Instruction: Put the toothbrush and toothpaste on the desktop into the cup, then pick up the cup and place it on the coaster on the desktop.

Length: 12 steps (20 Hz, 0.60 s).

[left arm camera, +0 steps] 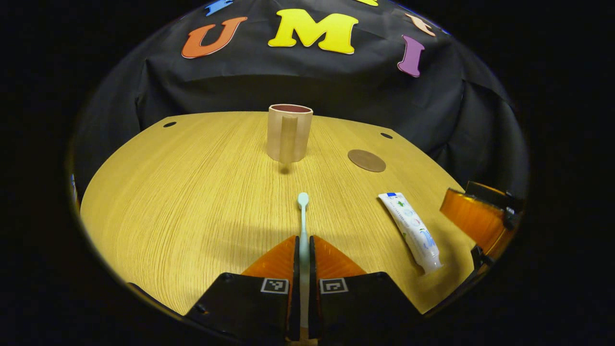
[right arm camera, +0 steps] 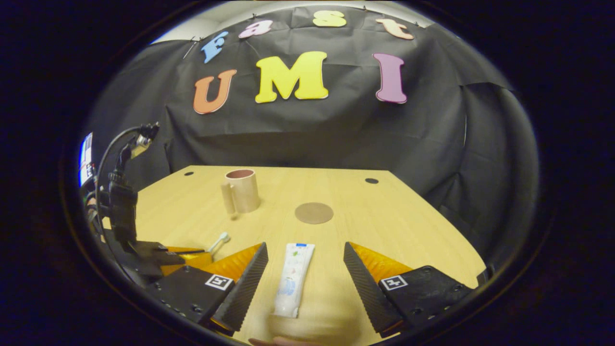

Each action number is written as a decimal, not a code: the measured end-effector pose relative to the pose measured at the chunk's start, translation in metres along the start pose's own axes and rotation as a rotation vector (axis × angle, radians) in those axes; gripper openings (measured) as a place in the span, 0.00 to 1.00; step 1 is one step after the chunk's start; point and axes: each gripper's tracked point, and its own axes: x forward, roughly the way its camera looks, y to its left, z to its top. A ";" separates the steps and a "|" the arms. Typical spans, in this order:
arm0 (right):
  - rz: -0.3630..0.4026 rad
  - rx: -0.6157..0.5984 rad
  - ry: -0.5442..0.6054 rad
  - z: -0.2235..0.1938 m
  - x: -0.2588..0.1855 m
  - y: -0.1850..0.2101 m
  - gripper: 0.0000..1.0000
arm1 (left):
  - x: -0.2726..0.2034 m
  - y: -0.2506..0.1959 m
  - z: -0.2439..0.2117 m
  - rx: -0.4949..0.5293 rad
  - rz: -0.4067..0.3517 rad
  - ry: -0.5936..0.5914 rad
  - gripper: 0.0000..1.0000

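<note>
Left gripper view: left gripper [left arm camera: 303,250] clamped on the toothbrush [left arm camera: 303,211] handle, above the desktop [left arm camera: 192,192].
Right gripper [right arm camera: 303,269] gapes wide around the lying toothpaste [right arm camera: 293,278]; cup [right arm camera: 241,190] and coaster [right arm camera: 313,212] sit beyond.

We're looking across a pale wooden table [right arm camera: 408,230], grain running away from us, with small dark round holes [right arm camera: 371,181] near its far corners. Behind it hangs the creased black cloth wall [right arm camera: 336,139]. Far left, we see a dark stand with a curved cable [right arm camera: 115,158] beside a lit screen [right arm camera: 86,158].
</note>
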 end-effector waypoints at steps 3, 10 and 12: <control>0.002 -0.017 0.087 -0.028 0.012 0.005 0.98 | -0.015 0.006 0.027 0.023 0.044 -0.113 0.10; 0.019 0.005 0.175 -0.053 0.028 0.015 0.81 | -0.076 0.008 0.099 0.067 0.111 -0.454 0.10; 0.022 0.034 0.229 -0.065 0.034 0.017 0.76 | -0.085 0.006 0.108 0.073 0.112 -0.503 0.09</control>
